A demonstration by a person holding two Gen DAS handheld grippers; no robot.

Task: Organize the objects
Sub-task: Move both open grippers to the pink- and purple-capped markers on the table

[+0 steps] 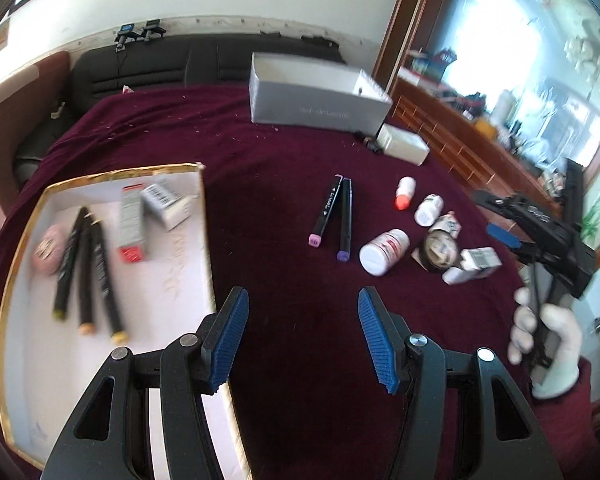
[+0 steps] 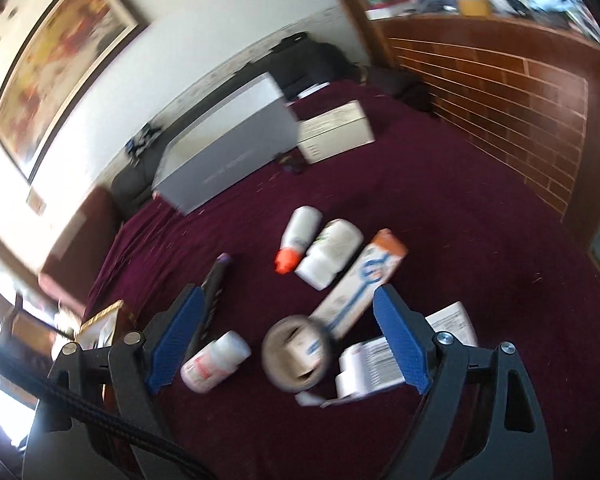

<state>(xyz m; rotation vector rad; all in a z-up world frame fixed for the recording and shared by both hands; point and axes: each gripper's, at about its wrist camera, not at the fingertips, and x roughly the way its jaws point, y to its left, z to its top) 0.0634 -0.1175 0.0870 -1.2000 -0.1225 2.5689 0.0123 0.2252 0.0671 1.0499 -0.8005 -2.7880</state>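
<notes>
My left gripper (image 1: 302,300) stands open with nothing between its blue pads, over dark red cloth just right of a gold-rimmed white tray (image 1: 160,280). The tray holds three markers (image 1: 86,264), a pink round thing (image 1: 50,250) and two small boxes (image 1: 148,212). Two more markers (image 1: 336,212) lie ahead on the cloth. My right gripper (image 2: 288,294) is open wide above a tape roll (image 2: 296,356), a red-labelled bottle (image 2: 216,360), a barcoded box (image 2: 372,364) and a long orange-ended box (image 2: 360,288). An orange-capped bottle (image 2: 300,236) and a white bottle (image 2: 332,252) lie beyond.
A grey open box (image 1: 316,96) stands at the far side of the cloth, with a white box (image 1: 404,144) beside it. A gloved hand (image 1: 548,344) holds the right gripper at the right. A wooden cabinet (image 2: 500,120) borders the cloth on the right.
</notes>
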